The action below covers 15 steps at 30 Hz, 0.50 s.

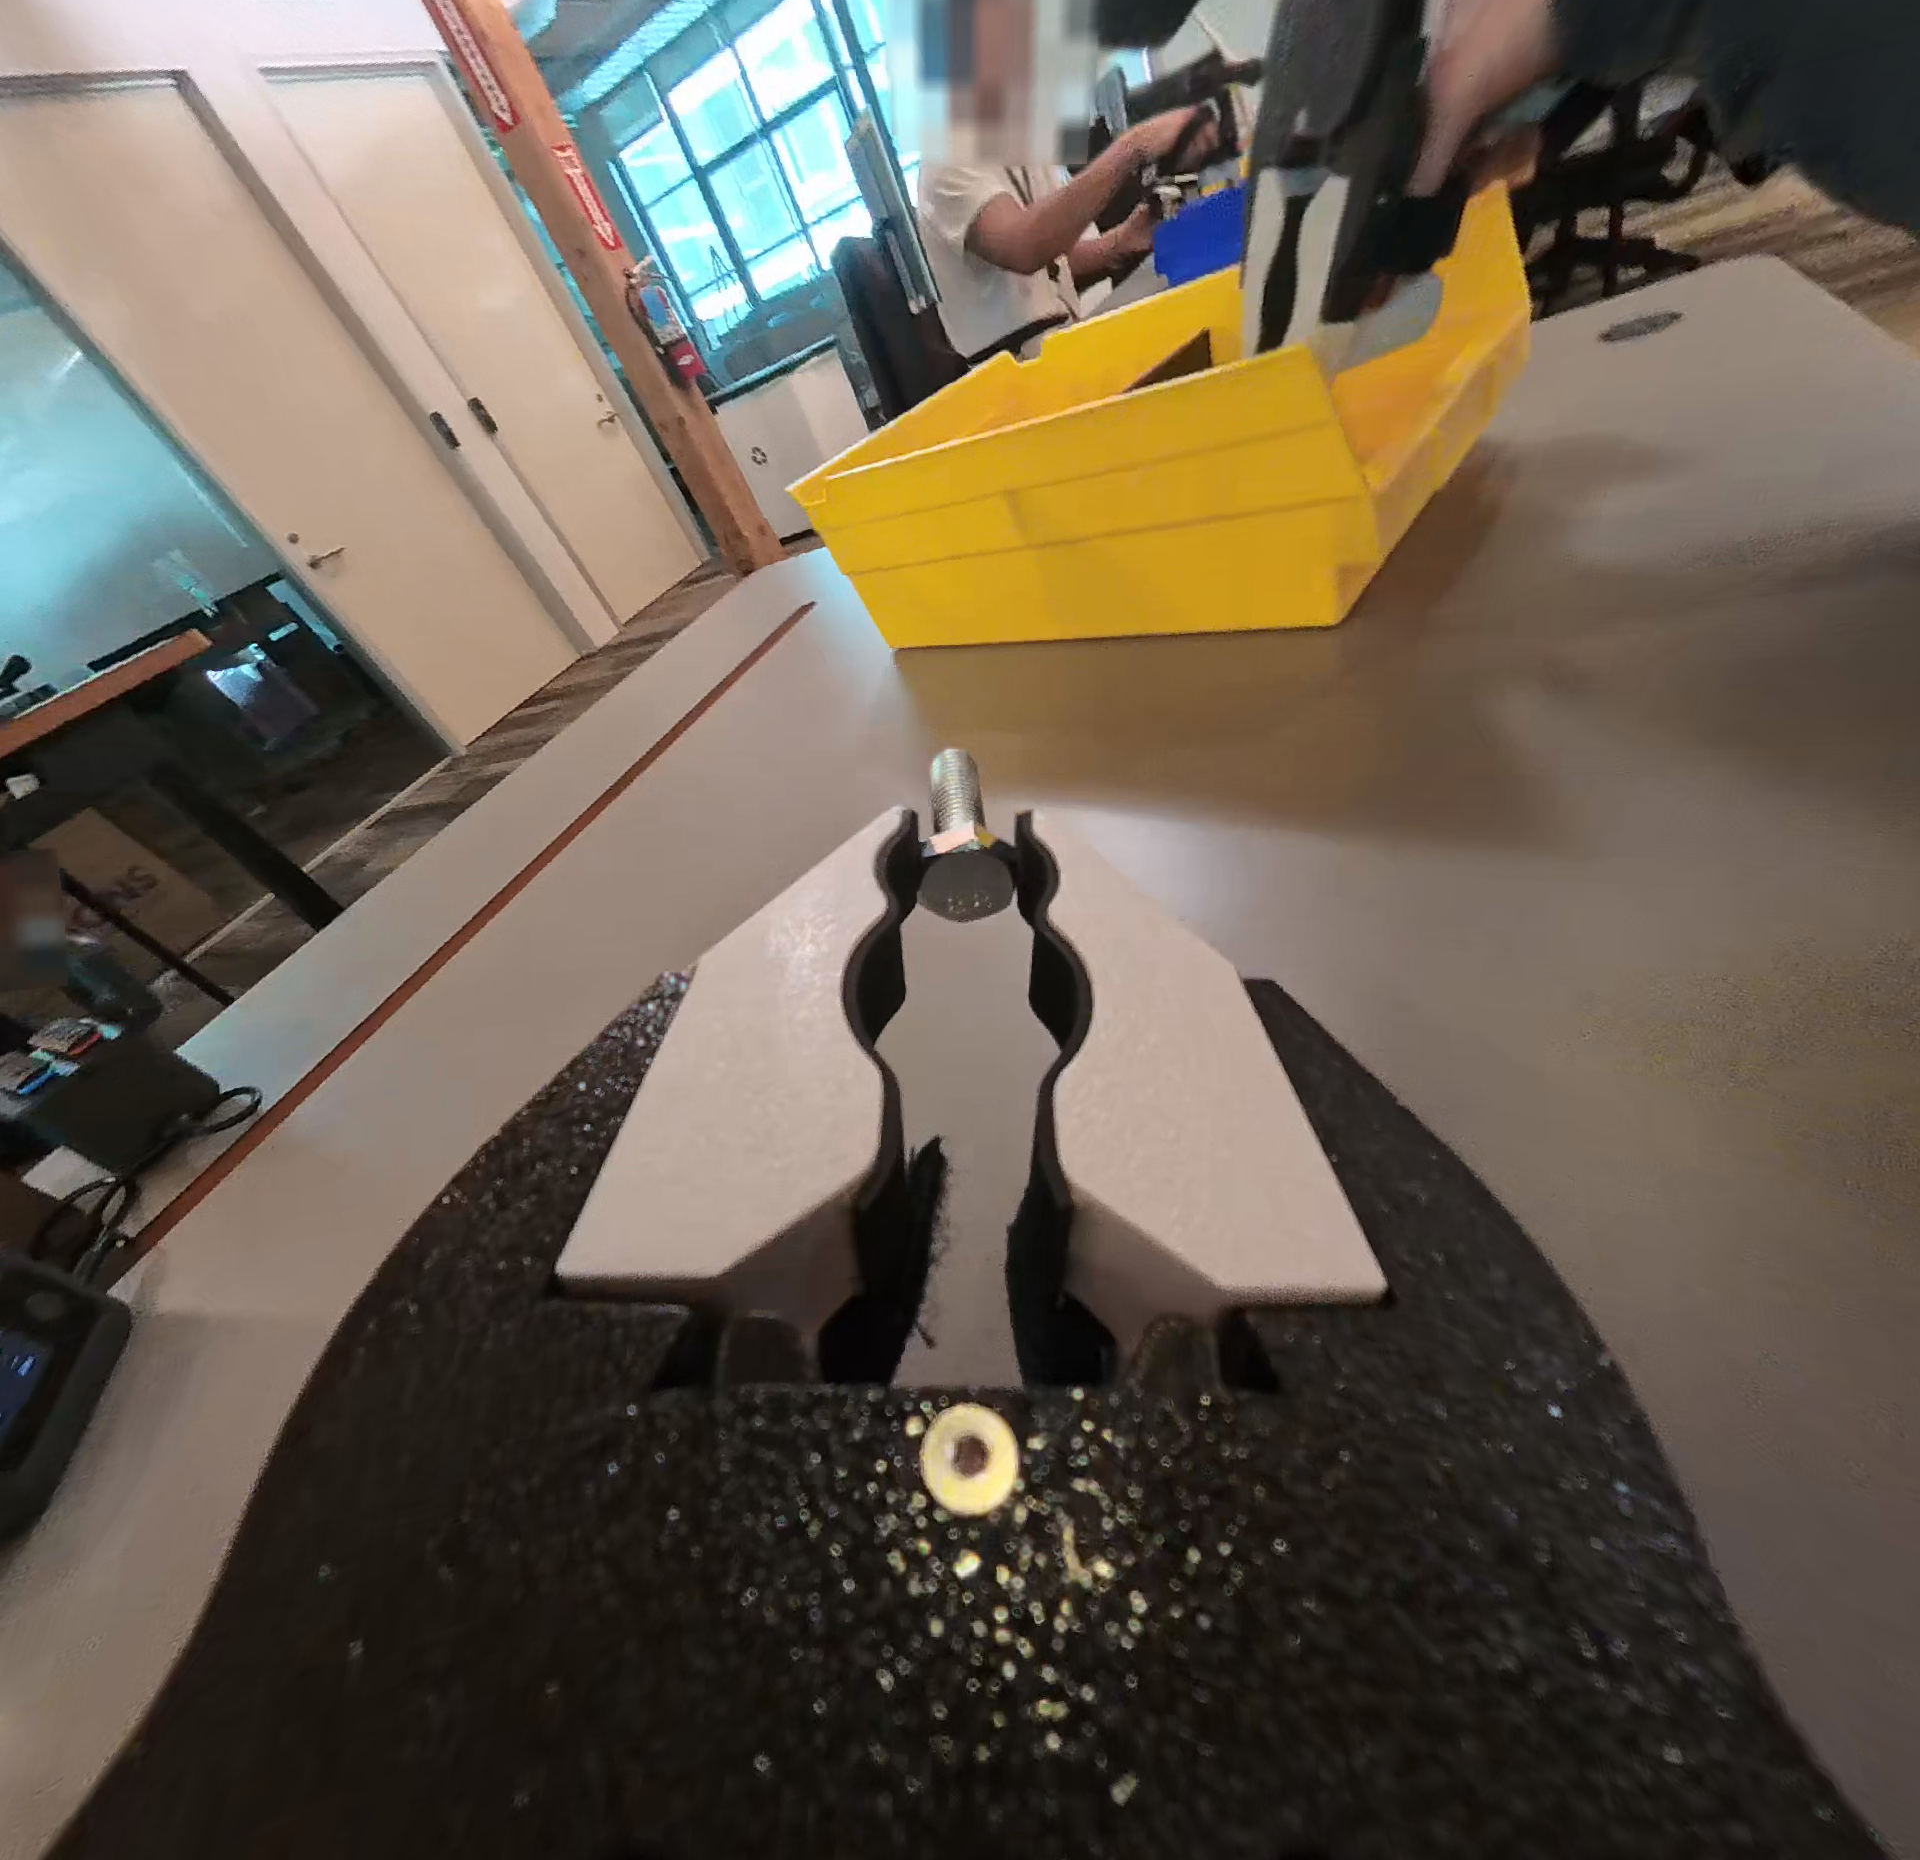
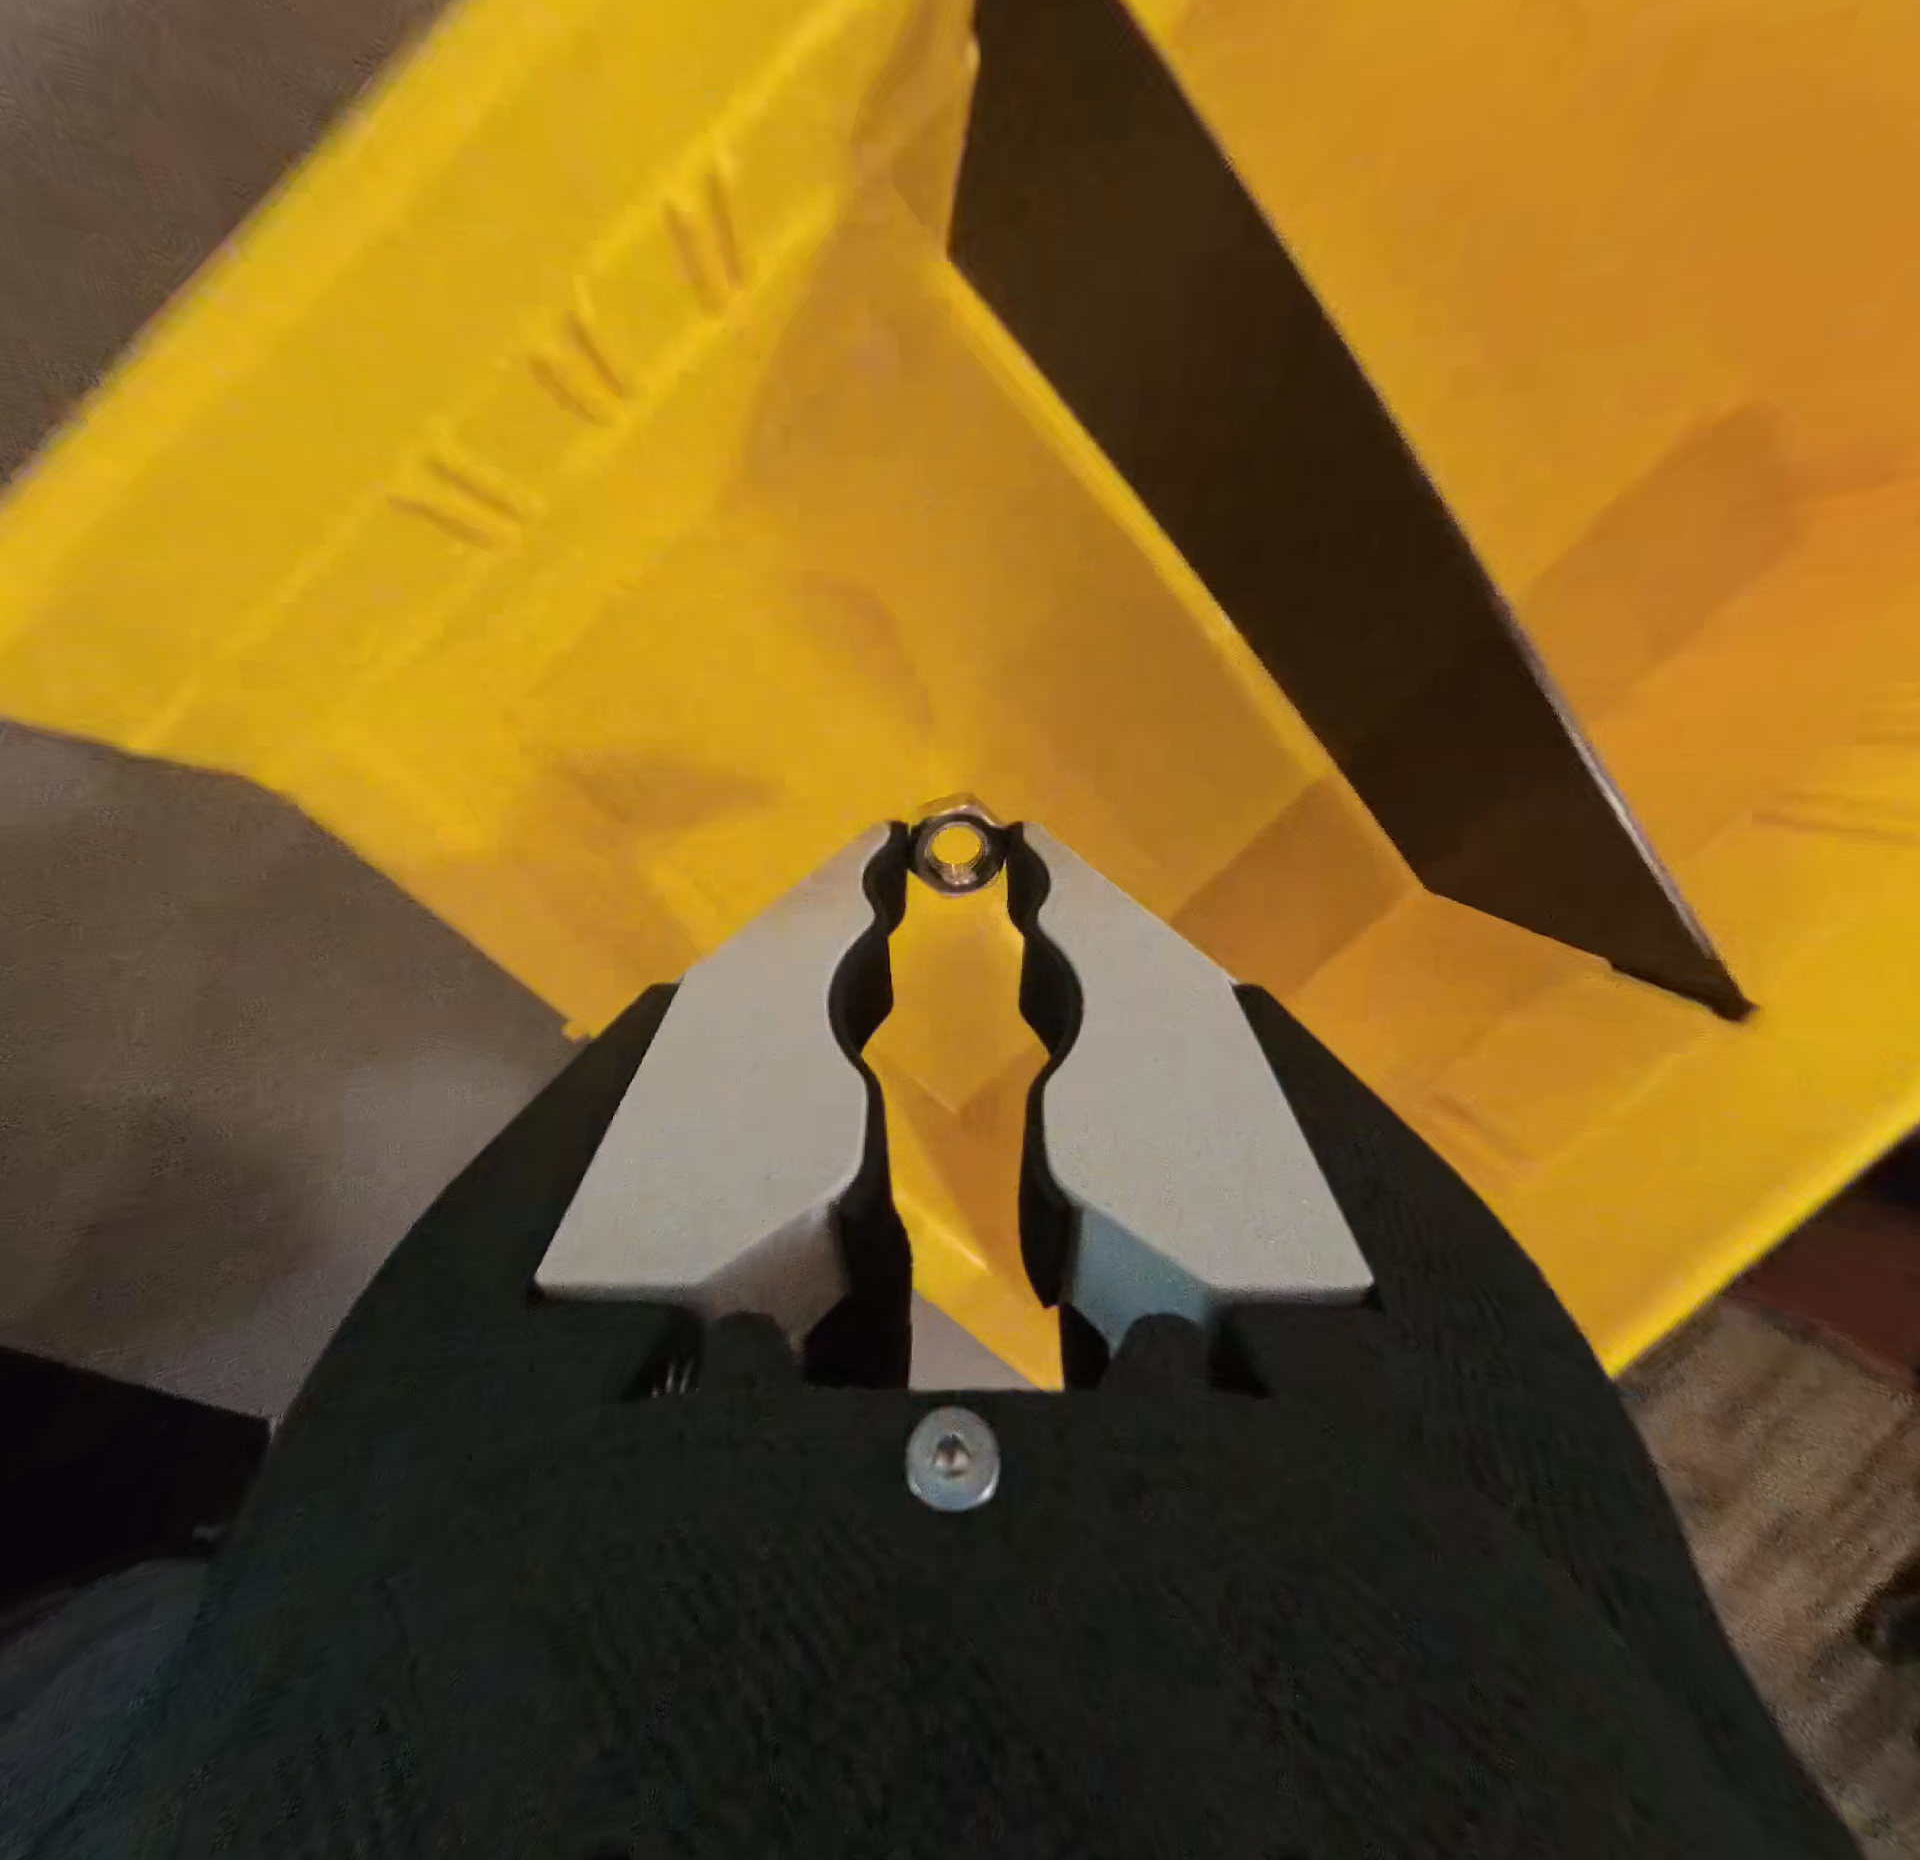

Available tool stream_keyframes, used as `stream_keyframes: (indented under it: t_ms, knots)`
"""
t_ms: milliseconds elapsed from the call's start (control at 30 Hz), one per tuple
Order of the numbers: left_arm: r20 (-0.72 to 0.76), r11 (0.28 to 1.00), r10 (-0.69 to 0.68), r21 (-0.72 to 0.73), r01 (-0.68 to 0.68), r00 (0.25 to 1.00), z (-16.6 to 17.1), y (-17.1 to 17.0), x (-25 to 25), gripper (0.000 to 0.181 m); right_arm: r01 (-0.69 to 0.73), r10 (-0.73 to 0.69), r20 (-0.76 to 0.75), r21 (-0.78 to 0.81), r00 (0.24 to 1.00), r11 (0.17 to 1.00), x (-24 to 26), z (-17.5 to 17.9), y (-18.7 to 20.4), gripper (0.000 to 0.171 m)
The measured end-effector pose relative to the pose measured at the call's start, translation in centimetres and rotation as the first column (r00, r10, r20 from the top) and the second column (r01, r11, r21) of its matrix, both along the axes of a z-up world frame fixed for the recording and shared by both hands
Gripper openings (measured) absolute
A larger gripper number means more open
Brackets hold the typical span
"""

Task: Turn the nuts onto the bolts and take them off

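My left gripper [image 1: 966, 846] is shut on the hex head of a silver bolt [image 1: 961, 844]. The bolt's threaded shank points up and away, just above the grey table [image 1: 1455, 875]. My right gripper [image 2: 954, 842] is shut on a small silver nut [image 2: 953, 856], its hole facing the camera, held above the inside of the yellow bin [image 2: 727, 563]. In the left wrist view the right gripper [image 1: 1340, 283] shows far off at the upper right, held by a hand over the yellow bin [image 1: 1122, 522].
A black divider [image 2: 1299, 480] stands across the yellow bin. A blue bin [image 1: 1200, 236] sits behind it, and a seated person [image 1: 987, 252] works farther back. The table's left edge [image 1: 499, 896] drops to the floor, with devices and cables [image 1: 83, 1104] at the far left. Tip to tip, the grippers are about 30 cm apart.
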<state>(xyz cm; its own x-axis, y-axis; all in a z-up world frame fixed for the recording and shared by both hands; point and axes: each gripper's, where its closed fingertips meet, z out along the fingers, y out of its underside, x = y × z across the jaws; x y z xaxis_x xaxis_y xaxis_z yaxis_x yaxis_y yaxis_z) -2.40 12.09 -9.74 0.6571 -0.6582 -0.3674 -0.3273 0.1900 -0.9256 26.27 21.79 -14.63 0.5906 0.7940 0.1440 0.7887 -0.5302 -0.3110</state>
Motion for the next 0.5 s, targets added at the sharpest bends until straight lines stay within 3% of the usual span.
stream_keyframes:
  t_ms: [100,233,267,433,500]
  knots:
    - [-0.032,1.0,-0.014,0.002,0.015,0.999,-0.4,-0.2,0.4,0.016,0.0,0.007,0.074,-0.089,0.997,0.996,1.0,-2.3,0.1,0.018]
    - [-0.026,0.999,-0.03,-0.023,0.03,0.999,-0.6,-0.3,0.5,0.016,0.019,-0.014,0.061,-0.081,0.998,0.997,0.7,-2.2,0.8,0.019]
    - [-0.023,0.999,-0.031,-0.03,0.031,0.999,-0.7,-0.2,0.5,0.016,0.032,-0.03,0.043,-0.058,0.999,0.998,0.5,-1.8,1.2,0.027]
    - [0.0,0.999,-0.025,-0.039,0.025,1.0,-0.6,-0.1,0.3,0.016,0.137,-0.134,-0.058,0.057,0.989,0.989,0.2,1.7,1.5,0.03]
    - [0.014,0.999,-0.007,-0.041,0.008,1.0,-0.4,0.1,-0.1,0.016,0.18,-0.169,-0.068,0.209,0.983,0.961,-0.3,4.3,1.7,0.031]
